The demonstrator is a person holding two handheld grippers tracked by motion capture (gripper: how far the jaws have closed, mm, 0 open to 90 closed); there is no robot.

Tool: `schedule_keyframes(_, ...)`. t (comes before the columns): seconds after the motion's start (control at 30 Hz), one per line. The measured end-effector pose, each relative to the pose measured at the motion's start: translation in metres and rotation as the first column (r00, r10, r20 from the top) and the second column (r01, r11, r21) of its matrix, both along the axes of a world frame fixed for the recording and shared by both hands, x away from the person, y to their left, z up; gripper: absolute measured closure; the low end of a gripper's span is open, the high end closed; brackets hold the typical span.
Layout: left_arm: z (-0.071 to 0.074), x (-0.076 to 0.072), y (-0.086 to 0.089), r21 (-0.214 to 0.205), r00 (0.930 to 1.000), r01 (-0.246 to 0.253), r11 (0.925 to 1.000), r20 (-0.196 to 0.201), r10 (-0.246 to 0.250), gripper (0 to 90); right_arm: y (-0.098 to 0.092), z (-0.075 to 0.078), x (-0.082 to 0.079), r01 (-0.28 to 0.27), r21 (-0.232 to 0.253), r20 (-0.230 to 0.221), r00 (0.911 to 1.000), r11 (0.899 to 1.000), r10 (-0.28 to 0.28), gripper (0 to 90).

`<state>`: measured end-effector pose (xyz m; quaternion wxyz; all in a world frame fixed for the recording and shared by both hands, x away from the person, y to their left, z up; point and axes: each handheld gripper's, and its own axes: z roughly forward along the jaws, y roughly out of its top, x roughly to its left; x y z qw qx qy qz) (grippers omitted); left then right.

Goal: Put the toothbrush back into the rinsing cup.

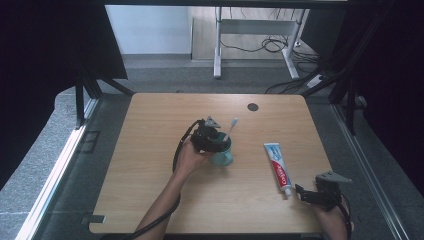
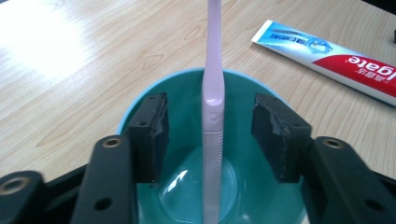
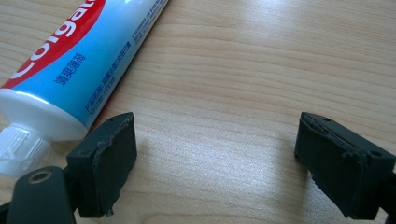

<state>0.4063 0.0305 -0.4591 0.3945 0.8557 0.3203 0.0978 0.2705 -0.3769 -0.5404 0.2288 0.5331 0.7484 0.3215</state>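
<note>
Near the middle of the table (image 1: pixel 150 210) we have our left gripper (image 2: pixel 208 135) poised over a teal cup (image 2: pixel 140 100), its jaws standing apart on either side of a pale pink toothbrush (image 2: pixel 213 93) that stands in the cup and leans on the far rim; the pads do not touch the handle, so nothing is held. From the high view, the left gripper (image 1: pixel 209 136) sits right on top of the cup (image 1: pixel 222 157), with the toothbrush (image 1: pixel 231 126) poking its head out toward the far edge. Our right gripper (image 3: pixel 212 158) rests by the near right corner, jaws wide and empty, just beside the white cap of a toothpaste tube (image 3: pixel 88 56) that lies flat on the wood; in the high view the tube (image 1: pixel 278 167) runs from the right gripper (image 1: pixel 306 192) toward the far edge. We judge the toothbrush light, stiff and rather slick, likely to pivot or slide if pinched near its tip, so the ribbed stretch low on the handle is the better hold. The cup looks light and easy to tip. The tube is soft and will dent; we would take it across its body near the firm shoulder by the cap.
</note>
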Motion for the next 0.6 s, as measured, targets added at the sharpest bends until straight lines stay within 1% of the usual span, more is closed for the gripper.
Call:
schedule_keyframes(0.07, 0.001, -0.001, 0.000, -0.001, 1.0000, 0.000, 1.0000, 0.001, 0.000, 43.8, 0.000, 0.000, 0.000, 0.000, 0.000, 0.000, 1.0000, 1.000, 0.000, 12.5)
schedule_keyframes(0.1, 0.002, -0.001, 0.000, -0.001, 1.0000, 0.002, 1.0000, 0.007, -0.002, 40.7, 0.000, 0.000, 0.000, 0.000, 0.001, 0.000, 1.0000, 1.000, 0.000, 12.5)
schedule_keyframes(0.23, 0.007, -0.004, 0.001, -0.010, 0.9999, 0.002, 1.0000, 0.016, -0.002, 35.2, 0.000, 0.000, 0.000, 0.000, 0.001, 0.000, 1.0000, 1.000, 0.000, 12.5)
schedule_keyframes(0.27, 0.010, -0.005, 0.001, -0.002, 0.9996, 0.003, 1.0000, 0.029, -0.003, 33.6, 0.000, 0.000, 0.000, 0.001, 0.001, 0.000, 1.0000, 1.000, -0.001, 12.5)
schedule_keyframes(0.37, 0.012, -0.007, 0.001, -0.003, 0.9995, -0.001, 1.0000, 0.032, 0.002, 29.1, 0.000, 0.000, 0.000, 0.001, 0.001, 0.000, 1.0000, 1.000, -0.001, 12.5)
schedule_keyframes(0.4, 0.014, -0.008, 0.002, -0.002, 0.9993, 0.004, 1.0000, 0.038, -0.004, 28.1, 0.000, 0.000, 0.000, 0.001, 0.001, 0.000, 1.0000, 1.000, -0.001, 12.5)
schedule_keyframes(0.47, 0.016, -0.009, 0.004, 0.003, 0.9990, 0.000, 1.0000, 0.044, 0.000, 24.6, 0.000, 0.000, 0.000, 0.001, 0.002, 0.000, 1.0000, 1.000, -0.001, 12.5)
schedule_keyframes(0.57, 0.018, -0.010, 0.005, 0.004, 0.9989, -0.002, 1.0000, 0.046, 0.002, 19.4, 0.000, 0.000, 0.000, 0.001, 0.001, 0.000, 1.0000, 1.000, -0.001, 12.5)
schedule_keyframes(0.6, 0.019, -0.011, 0.007, 0.007, 0.9990, -0.014, 0.9999, 0.043, 0.014, 17.7, 0.000, 0.000, 0.000, 0.001, 0.002, 0.000, 1.0000, 1.000, -0.001, 12.5)
